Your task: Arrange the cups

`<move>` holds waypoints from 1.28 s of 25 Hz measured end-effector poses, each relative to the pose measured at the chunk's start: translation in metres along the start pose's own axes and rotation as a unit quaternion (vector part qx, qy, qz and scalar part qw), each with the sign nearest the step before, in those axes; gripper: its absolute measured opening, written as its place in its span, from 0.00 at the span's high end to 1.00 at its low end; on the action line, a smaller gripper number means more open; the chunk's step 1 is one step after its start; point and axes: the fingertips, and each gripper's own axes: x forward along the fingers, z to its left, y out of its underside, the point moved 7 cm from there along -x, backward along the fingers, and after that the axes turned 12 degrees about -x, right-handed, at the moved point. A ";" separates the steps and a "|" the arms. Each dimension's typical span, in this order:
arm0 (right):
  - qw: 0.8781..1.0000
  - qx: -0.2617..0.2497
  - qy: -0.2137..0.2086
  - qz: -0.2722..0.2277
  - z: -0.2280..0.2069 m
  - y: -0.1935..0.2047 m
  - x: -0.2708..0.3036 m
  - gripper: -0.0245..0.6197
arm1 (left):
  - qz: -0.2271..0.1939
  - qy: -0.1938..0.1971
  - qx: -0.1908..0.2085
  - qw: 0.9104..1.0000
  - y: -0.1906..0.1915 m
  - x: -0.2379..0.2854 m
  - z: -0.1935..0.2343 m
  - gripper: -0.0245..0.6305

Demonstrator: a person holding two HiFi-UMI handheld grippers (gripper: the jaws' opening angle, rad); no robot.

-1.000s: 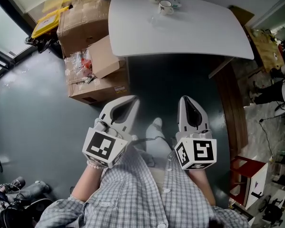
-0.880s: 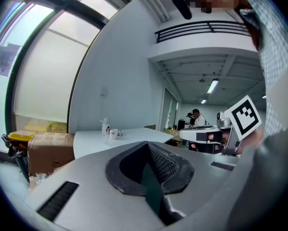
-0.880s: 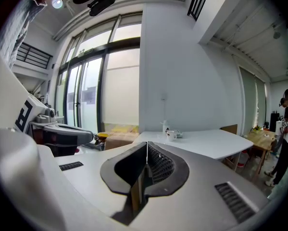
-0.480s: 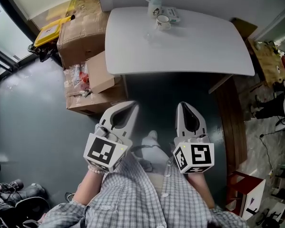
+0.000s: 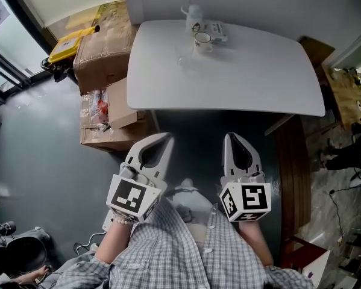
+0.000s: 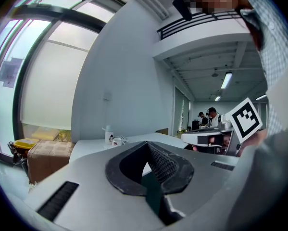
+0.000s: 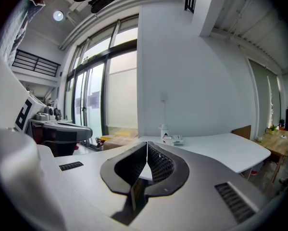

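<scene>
since 1 s ago the table (image 5: 240,71) has slid lower in your view. your left gripper (image 5: 165,138) holds its jaws together on nothing; 2 cups, tall cup (image 5: 194,18) and mug (image 5: 202,40), stand at its far edge; your right gripper (image 5: 231,137) likewise, jaws together, empty.

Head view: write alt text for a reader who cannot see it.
A person holds the white left gripper and right gripper, both shut and empty, short of a white table. A white mug and a taller white cup stand at its far edge; brown cardboard boxes lie to its left.
</scene>
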 end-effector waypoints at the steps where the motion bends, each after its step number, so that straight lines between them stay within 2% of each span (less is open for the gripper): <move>1: 1.000 0.000 -0.002 -0.001 -0.006 0.002 0.001 0.93 | -0.004 -0.002 -0.001 1.000 0.001 0.004 -0.003 0.95; 7: 1.000 0.002 -0.011 0.003 -0.036 0.013 0.006 0.93 | -0.004 -0.016 -0.001 1.000 0.001 0.027 -0.015 0.95; 14: 1.000 0.011 -0.019 0.010 -0.046 0.022 0.011 0.93 | 0.011 -0.017 0.008 1.000 0.000 0.042 -0.020 0.95; 20: 1.000 0.014 -0.005 0.014 -0.059 0.028 0.011 0.93 | 0.008 -0.010 0.016 1.000 -0.005 0.060 -0.023 0.95; 32: 0.999 0.000 0.015 0.028 -0.094 0.024 0.053 0.93 | 0.011 0.001 0.009 1.000 -0.019 0.120 0.009 0.95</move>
